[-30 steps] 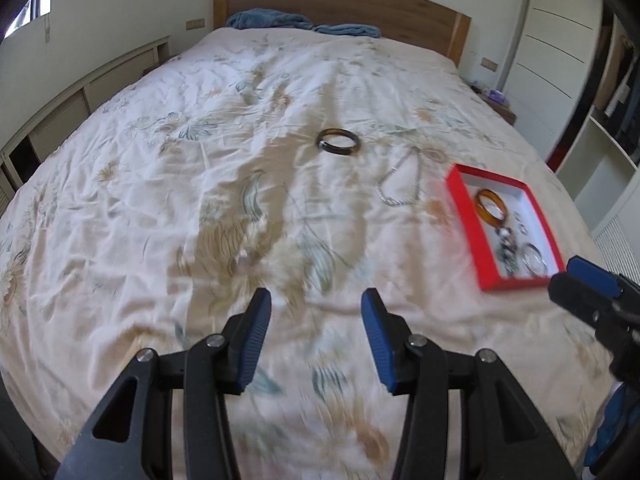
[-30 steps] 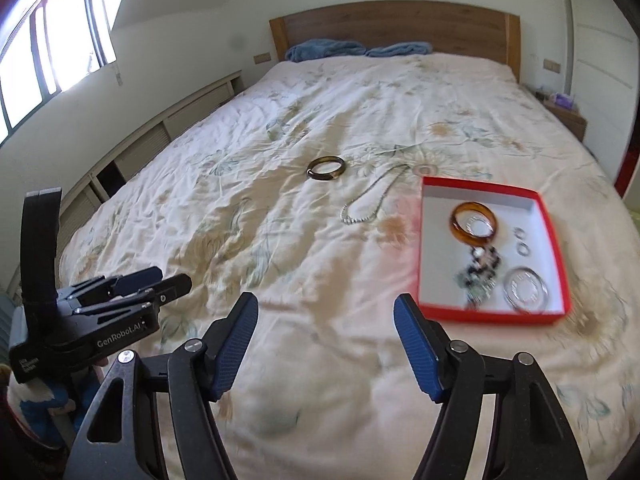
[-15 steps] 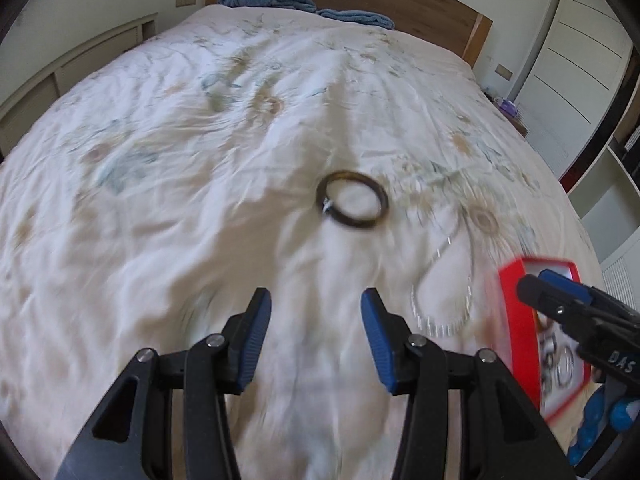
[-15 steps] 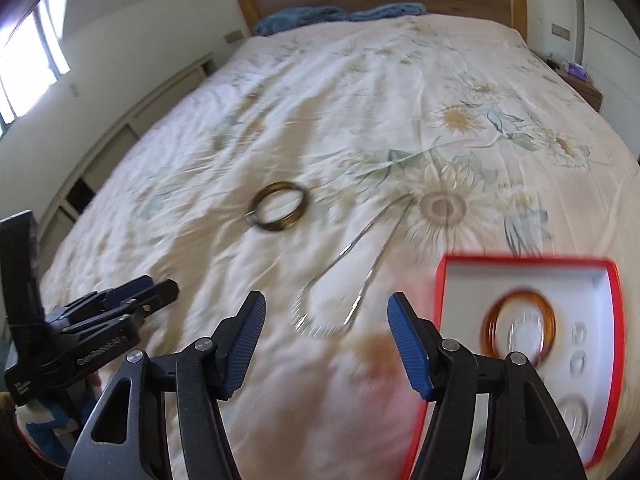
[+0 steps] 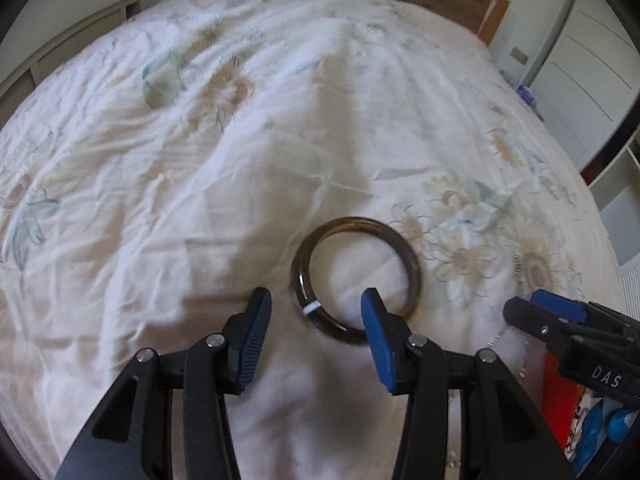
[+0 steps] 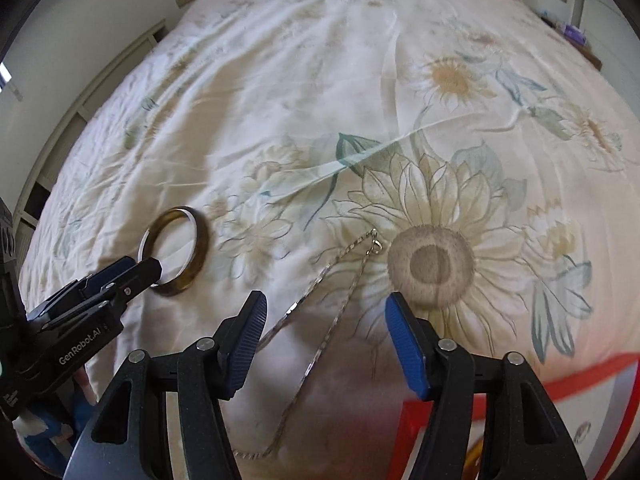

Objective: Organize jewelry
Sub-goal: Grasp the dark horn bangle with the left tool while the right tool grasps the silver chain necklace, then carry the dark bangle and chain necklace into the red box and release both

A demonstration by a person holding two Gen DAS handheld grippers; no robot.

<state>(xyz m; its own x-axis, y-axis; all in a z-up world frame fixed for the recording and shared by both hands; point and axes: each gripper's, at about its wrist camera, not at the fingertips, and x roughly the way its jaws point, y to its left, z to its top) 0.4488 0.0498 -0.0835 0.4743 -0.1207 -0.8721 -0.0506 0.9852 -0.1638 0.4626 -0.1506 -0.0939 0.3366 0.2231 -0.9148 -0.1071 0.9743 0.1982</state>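
Left wrist view | left claw (image 5: 316,312) spread, astride near rim of dark bangle (image 5: 356,276) lying on bed (image 5: 200,160) | right claw (image 6: 324,320) closing, pads clear of silver chain (image 6: 320,312) between them | red box (image 6: 560,388) just beside

The left gripper (image 5: 316,320) was made of black plastic with a rough, grainy look. Its two fingers (image 5: 256,332) had bright blue pads with tiny ridges on them. Round silver screws sat at the joints, and the black arms had three-sided holes cut in them. The right gripper (image 6: 324,332) looked just the same: black arms, blue ridged pads, silver screws. Seen from the side, one gripper had white letters that said "GenRobot.AI". The other had white letters "DAS". Something blue showed under each one.
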